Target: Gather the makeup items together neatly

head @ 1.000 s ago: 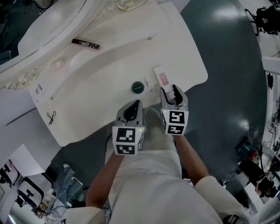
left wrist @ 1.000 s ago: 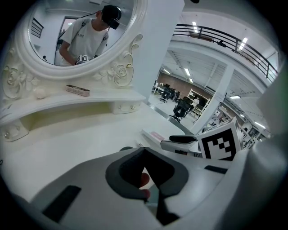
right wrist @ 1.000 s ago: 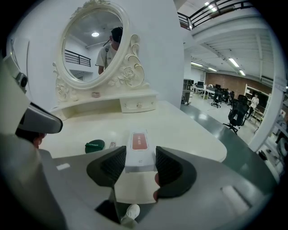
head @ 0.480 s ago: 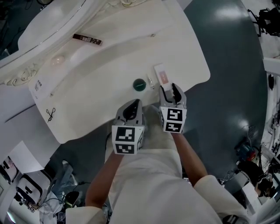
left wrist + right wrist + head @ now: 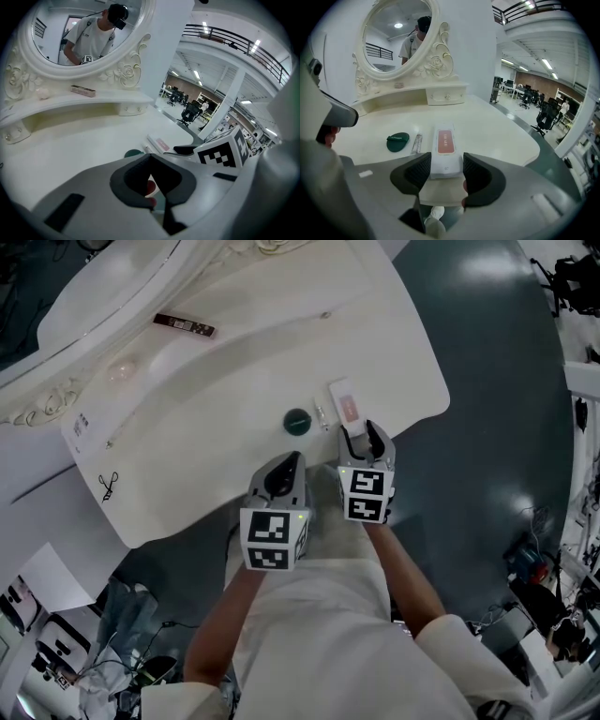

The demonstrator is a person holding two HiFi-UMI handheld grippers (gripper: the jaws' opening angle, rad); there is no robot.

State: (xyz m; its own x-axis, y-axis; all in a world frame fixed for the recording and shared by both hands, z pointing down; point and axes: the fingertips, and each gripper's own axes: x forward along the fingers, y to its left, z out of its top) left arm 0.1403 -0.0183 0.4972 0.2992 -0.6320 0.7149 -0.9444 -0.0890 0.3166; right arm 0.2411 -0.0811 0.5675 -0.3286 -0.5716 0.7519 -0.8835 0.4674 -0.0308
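Observation:
A white box with a pink label (image 5: 345, 407) lies near the front edge of the white vanity table (image 5: 234, 381). My right gripper (image 5: 366, 434) is open, its jaws standing either side of the box's near end (image 5: 444, 145), and the box rests flat on the table. A small silver tube (image 5: 322, 415) and a round green puff (image 5: 297, 421) lie just left of the box. My left gripper (image 5: 287, 463) hangs over the table's front edge below the puff, shut, with nothing in it. A dark slim case (image 5: 185, 325) lies on the raised shelf at the back.
An ornate oval mirror (image 5: 396, 35) rises behind the shelf, with a small drawer unit (image 5: 445, 96) beside it. A pale pink round thing (image 5: 123, 372) sits on the shelf's left. The table's edge curves off close to the right of the box, above dark floor (image 5: 506, 427).
My right gripper has edged forward and tipped a little, so the box's near end now lies between its jaws. The left gripper and the items have not moved.

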